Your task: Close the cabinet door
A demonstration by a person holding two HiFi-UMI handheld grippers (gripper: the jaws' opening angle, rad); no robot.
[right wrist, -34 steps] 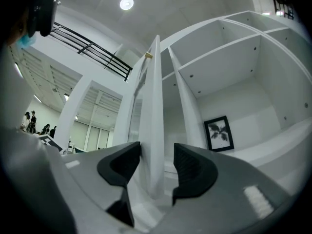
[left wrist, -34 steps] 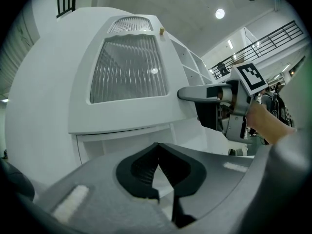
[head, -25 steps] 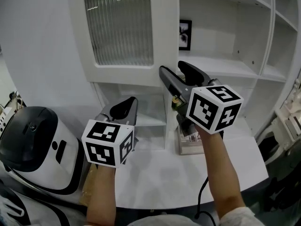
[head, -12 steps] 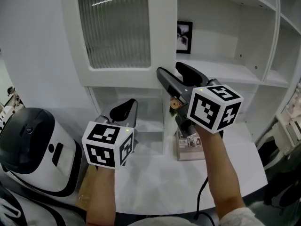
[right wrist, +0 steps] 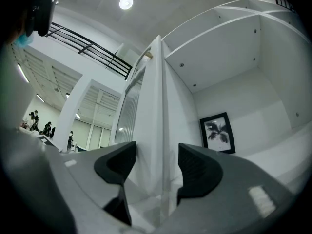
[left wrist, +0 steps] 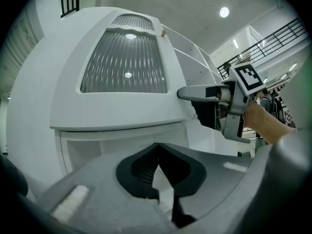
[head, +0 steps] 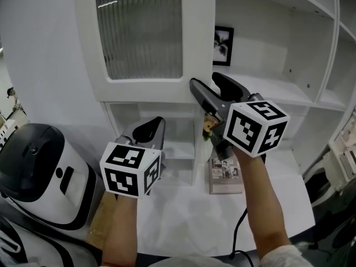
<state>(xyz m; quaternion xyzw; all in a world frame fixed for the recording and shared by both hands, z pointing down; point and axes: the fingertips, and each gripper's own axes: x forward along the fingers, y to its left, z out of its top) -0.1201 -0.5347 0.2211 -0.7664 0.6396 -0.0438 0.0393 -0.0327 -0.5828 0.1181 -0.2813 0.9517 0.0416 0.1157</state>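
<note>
The white cabinet door [head: 142, 32] with a ribbed glass panel stands open, swung out from the shelves [head: 267, 88]. My right gripper [head: 204, 81] is open and straddles the door's free edge near its lower corner. In the right gripper view the door edge [right wrist: 157, 96] runs up between the two pads of that gripper [right wrist: 156, 152], with a small gap on the right side. My left gripper [head: 153, 122] hangs lower, under the door's bottom rail, shut on nothing. In the left gripper view the door [left wrist: 124, 62] fills the space above the closed left gripper [left wrist: 157, 147], and the right gripper [left wrist: 195, 92] reaches in from the right.
A framed picture [head: 223, 38] hangs on the back wall inside the cabinet. A flat printed box [head: 225, 174] lies on the white tabletop [head: 183, 216] under the right arm. A rounded white and black appliance [head: 39, 171] stands at the left.
Both grippers keep nearly the same places. The right gripper stays around the door's edge, and the view has shifted slightly.
</note>
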